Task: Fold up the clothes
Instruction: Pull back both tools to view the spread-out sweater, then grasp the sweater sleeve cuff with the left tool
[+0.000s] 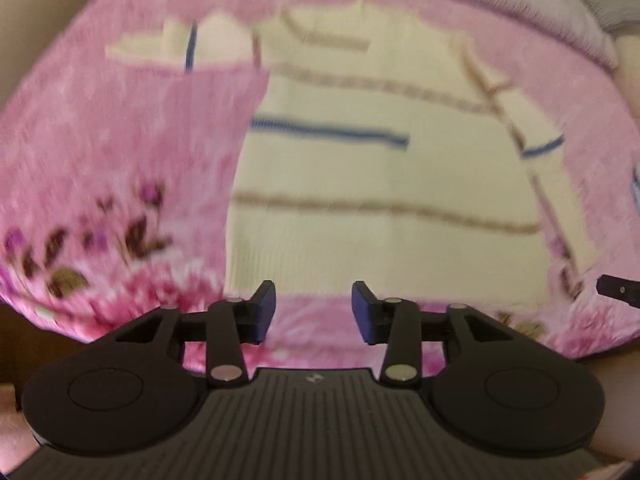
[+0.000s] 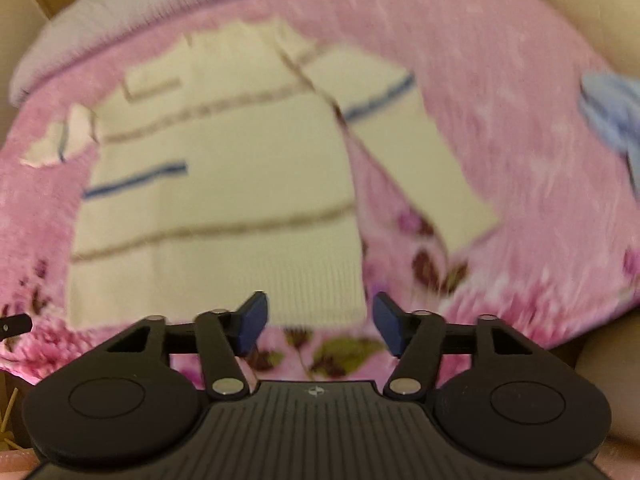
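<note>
lying flat ahead of both parted tongs (image 1: 313, 312) (image 2: 320, 322): cream sweater (image 1: 380, 176)

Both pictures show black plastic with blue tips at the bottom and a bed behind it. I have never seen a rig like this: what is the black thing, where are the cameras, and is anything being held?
The black thing is a hand-held gripper; a person carries one in each hand. Each has a wide-angle camera that looks forward along its two fingers, so you get one picture per hand. The left gripper and the right gripper both have their blue-padded fingers apart, with nothing between them.

On the pink floral blanket lies a cream sweater with brown and blue stripes, spread flat, its hem nearest the grippers. In the right view one sleeve angles out to the side. A pale blue item sits at the right edge, too blurred to name. Both pictures are blurred.
</note>
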